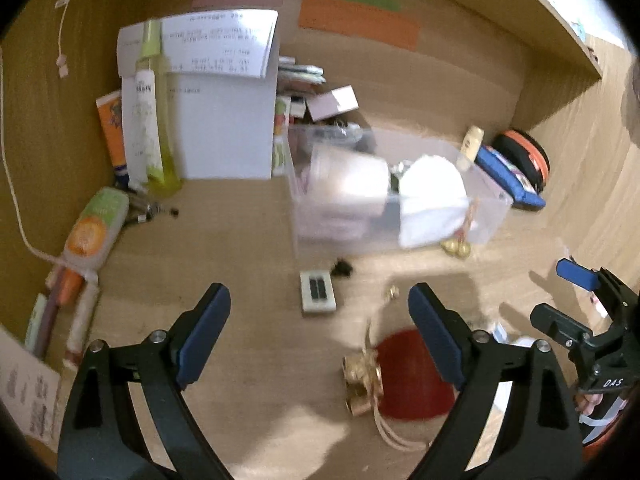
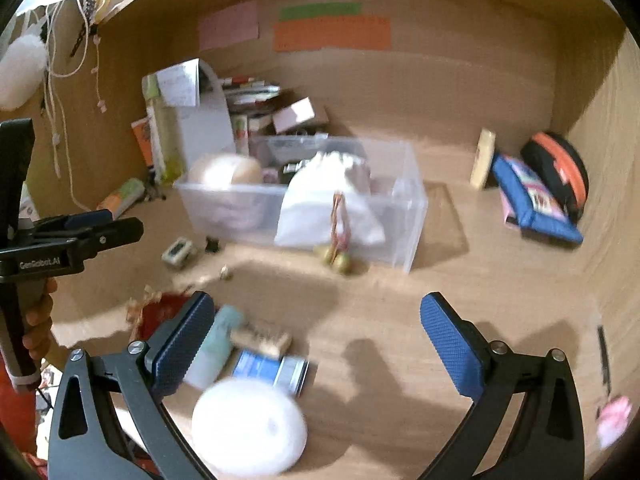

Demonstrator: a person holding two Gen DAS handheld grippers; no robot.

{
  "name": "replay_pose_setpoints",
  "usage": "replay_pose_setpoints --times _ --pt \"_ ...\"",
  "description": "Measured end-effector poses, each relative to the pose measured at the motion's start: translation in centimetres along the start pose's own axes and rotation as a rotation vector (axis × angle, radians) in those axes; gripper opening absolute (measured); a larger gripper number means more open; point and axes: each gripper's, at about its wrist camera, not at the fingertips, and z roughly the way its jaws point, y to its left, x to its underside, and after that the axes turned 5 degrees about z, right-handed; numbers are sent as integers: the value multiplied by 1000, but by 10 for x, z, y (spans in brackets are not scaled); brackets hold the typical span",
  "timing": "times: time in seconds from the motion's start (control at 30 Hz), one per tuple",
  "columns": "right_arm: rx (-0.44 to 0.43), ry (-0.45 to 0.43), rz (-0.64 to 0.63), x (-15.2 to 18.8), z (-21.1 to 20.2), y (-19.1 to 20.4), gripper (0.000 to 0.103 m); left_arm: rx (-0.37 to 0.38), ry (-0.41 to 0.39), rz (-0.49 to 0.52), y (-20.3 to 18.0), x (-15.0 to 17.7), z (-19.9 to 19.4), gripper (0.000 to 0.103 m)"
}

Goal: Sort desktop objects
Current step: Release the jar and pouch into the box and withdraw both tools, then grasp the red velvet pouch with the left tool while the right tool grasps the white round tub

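In the left wrist view, the left gripper (image 1: 320,312) is hanging with its jaws spread wide and nothing between them, its blue pads ribbed. Ahead, the clear rectangular plastic bin (image 1: 486,216) is sitting on the wooden desk (image 1: 248,240), its long axis running left to right, holding a white cloth pouch (image 1: 434,200) and blurred items. A small white rectangular sharpener-like block (image 1: 317,292) is lying lengthwise toward the bin. A round red pouch (image 1: 412,376), partly hidden by the right finger, is lying beside gold bells (image 1: 360,380).

In the right wrist view, the right gripper (image 2: 318,340) is standing open and empty. A blurred white oval puff (image 2: 248,432) is lying near its left finger, with a blue-and-silver tin (image 2: 276,370) just beyond.
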Motion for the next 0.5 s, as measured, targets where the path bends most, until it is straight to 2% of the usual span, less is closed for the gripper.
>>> replay_pose_setpoints --times 0.3,0.5 --pt "-67 54 4 38 -6 8 103 23 70 24 -25 31 6 91" --pt "-64 71 -21 54 -6 13 103 17 112 74 -43 44 16 91"
